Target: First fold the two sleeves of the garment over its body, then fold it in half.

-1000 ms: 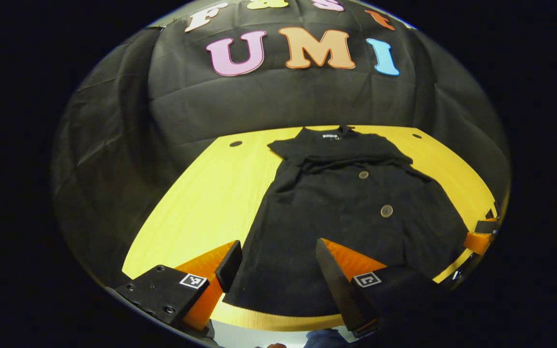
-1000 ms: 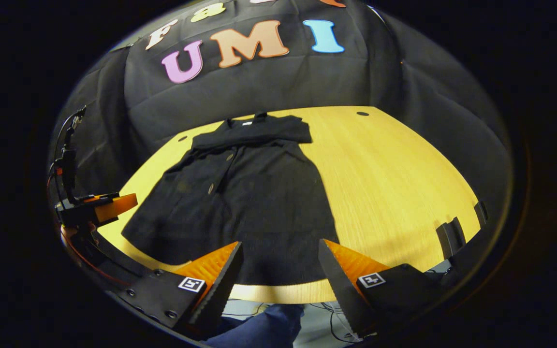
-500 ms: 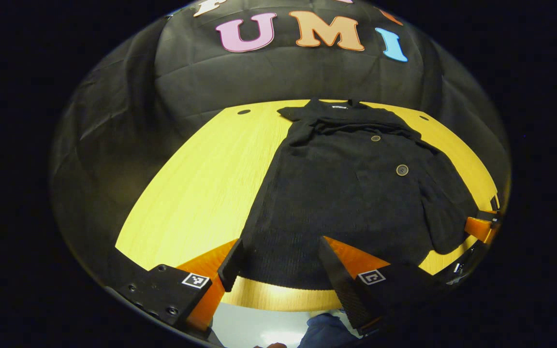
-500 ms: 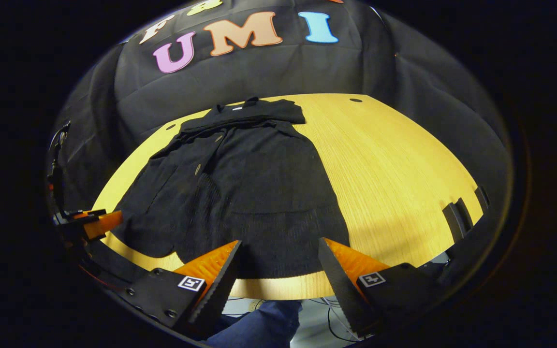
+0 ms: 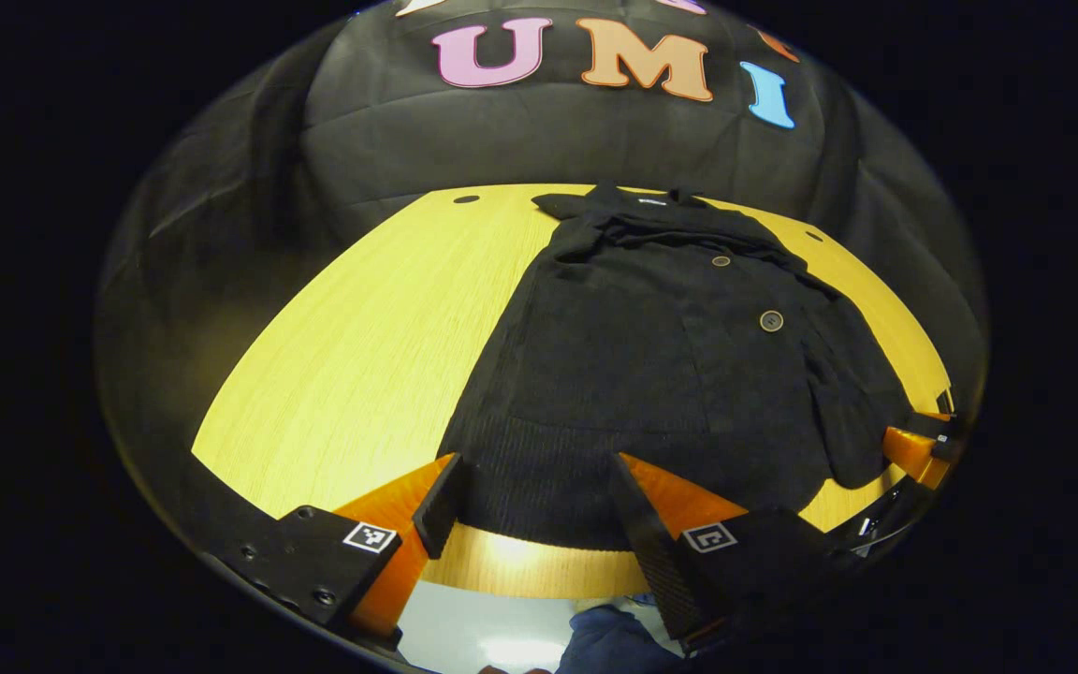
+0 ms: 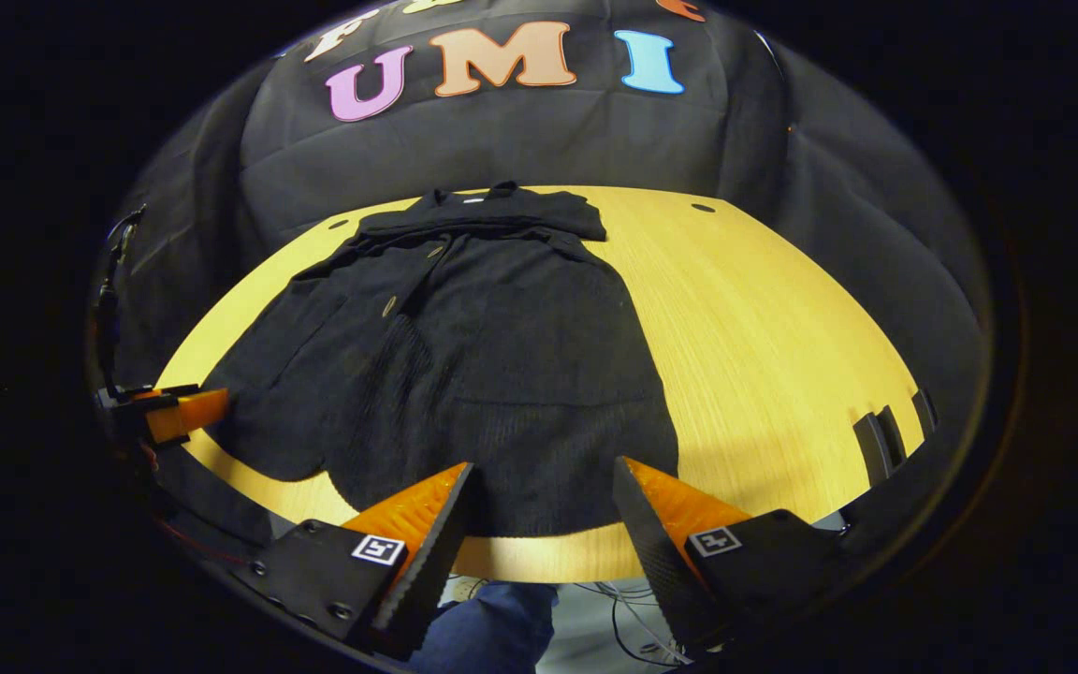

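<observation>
A black buttoned garment (image 5: 651, 374) lies flat on the yellow wooden table (image 5: 361, 356), collar at the far side and hem at the near edge. Its sleeves lie bunched across the chest just below the collar. My left gripper (image 5: 530, 487) is open over the hem's left part, with nothing between its fingers. In the right gripper view the garment (image 6: 492, 356) fills the table's left half. My right gripper (image 6: 539, 487) is open just before the hem's right part. Each gripper shows in the other's view: the right gripper (image 5: 913, 451) and the left gripper (image 6: 174, 412).
The table (image 6: 764, 328) has bare wood to the right of the garment, and bare wood to its left in the left gripper view. A black slotted fixture (image 6: 885, 431) sits at the table's right edge. A person's leg in blue (image 6: 492, 637) and cables are below the near edge.
Both grippers have drawn back toward the table's near edge, so the hem now lies at their fingertips. Both stay open. The garment has not visibly moved.
</observation>
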A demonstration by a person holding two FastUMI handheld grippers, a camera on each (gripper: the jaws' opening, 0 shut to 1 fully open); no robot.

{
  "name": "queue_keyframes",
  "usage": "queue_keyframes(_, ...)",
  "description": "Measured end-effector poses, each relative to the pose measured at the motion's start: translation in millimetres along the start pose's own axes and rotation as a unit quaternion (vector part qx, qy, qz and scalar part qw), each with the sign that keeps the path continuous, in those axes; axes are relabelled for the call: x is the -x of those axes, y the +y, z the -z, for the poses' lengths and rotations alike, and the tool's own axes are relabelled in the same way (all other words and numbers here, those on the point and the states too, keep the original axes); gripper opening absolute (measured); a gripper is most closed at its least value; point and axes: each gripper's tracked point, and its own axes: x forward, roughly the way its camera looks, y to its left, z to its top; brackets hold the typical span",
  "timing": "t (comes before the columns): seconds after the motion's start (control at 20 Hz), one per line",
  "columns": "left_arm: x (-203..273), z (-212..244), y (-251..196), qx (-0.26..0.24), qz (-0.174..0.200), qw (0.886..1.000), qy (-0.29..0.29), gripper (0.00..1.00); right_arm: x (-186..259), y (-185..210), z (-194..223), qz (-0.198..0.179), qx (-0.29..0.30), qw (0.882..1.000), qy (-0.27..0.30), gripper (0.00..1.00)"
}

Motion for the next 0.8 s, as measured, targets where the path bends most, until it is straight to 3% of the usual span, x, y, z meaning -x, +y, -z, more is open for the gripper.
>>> queue_keyframes(0.1,1.8,2.0,-5.9,-0.005,0.005,1.0,-0.005,0.91,-4.0,1.5,-1.6,-0.003,0.003,1.0,0.002,0.84)
queue_keyframes(0.2,1.4,4.0,-14.2,-0.008,0.012,1.0,0.004,0.76,-0.6,5.3,-2.0,-0.001,0.0,1.0,0.002,0.77)
queue_keyframes(0.25,1.9,4.5,-18.9,-0.006,0.018,1.0,0.009,0.65,-0.6,7.3,-2.5,0.0,-0.003,1.0,0.003,0.58)
queue_keyframes(0.3,1.1,3.8,-25.1,-0.006,0.025,1.0,0.009,0.51,-2.7,11.0,-1.9,-0.005,-0.002,1.0,0.005,0.53)
queue_keyframes(0.45,-1.1,1.5,-32.2,0.003,0.029,1.0,0.006,0.08,-4.2,19.0,-3.5,-0.015,0.006,1.0,0.012,0.2)
queue_keyframes(0.55,-2.1,3.0,-33.4,0.004,0.034,0.999,0.012,0.02,-4.1,19.4,-5.1,-0.017,0.011,1.0,0.02,0.13)
queue_keyframes(0.6,-2.1,2.8,-32.1,0.014,0.037,0.999,0.017,0.0,-3.0,19.1,-4.8,-0.018,0.007,1.0,0.024,0.04)
queue_keyframes(0.75,-2.5,0.0,-30.7,0.061,0.052,0.996,0.032,0.0,1.1,17.5,-5.8,-0.02,-0.009,0.999,0.035,0.07)
queue_keyframes(0.8,-2.2,-1.7,-30.4,0.074,0.057,0.995,0.039,0.0,1.4,17.9,-7.9,-0.023,-0.015,0.999,0.038,0.0)
